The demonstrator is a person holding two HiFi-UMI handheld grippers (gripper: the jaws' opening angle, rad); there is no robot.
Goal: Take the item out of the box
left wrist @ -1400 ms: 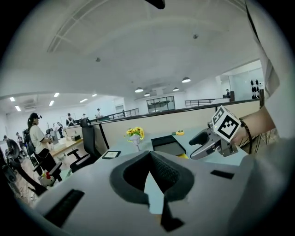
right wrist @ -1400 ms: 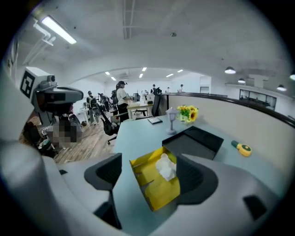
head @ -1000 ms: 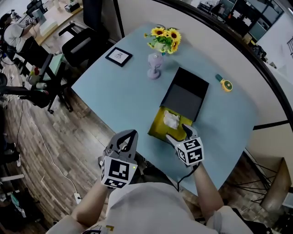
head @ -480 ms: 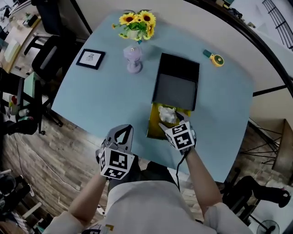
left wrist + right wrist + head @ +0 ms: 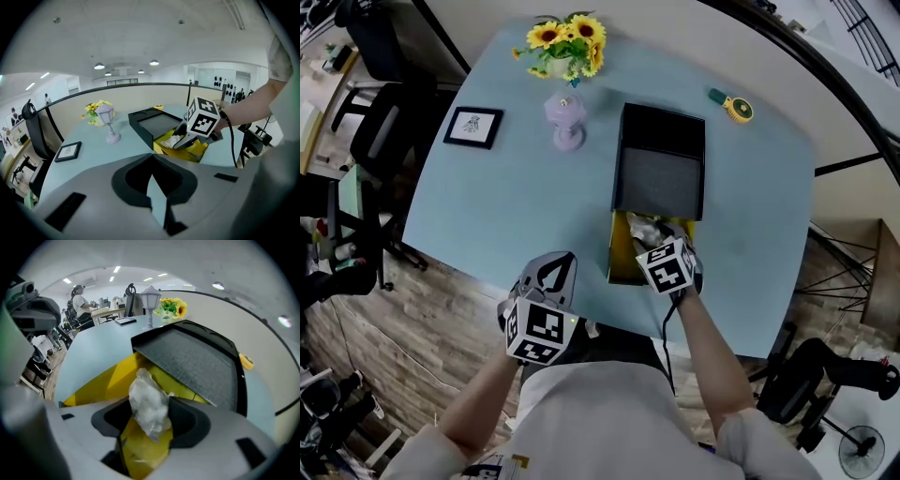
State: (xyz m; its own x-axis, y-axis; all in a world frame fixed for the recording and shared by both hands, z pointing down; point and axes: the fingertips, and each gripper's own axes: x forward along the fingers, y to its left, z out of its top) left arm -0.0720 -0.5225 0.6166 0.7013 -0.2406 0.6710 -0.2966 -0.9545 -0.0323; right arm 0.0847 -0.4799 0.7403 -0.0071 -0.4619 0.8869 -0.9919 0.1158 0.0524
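An open yellow box lies near the front edge of the pale blue table, with its black lid just behind it. A crumpled white item rests in the box. My right gripper reaches into the box. Its jaws are closing, and the white item stands between them, close against the right jaw. A slim gap shows on the left side. My left gripper hovers shut and empty at the table's near edge, left of the box. From the left gripper view, the right gripper dips into the yellow box.
A lilac lantern ornament, a sunflower pot and a small framed picture stand at the back left. A yellow tape measure lies at the back right. Office chairs stand off the table's left side.
My right gripper has gone forward and down into the yellow box, so the white item now sits between its jaws. The left gripper has barely moved.
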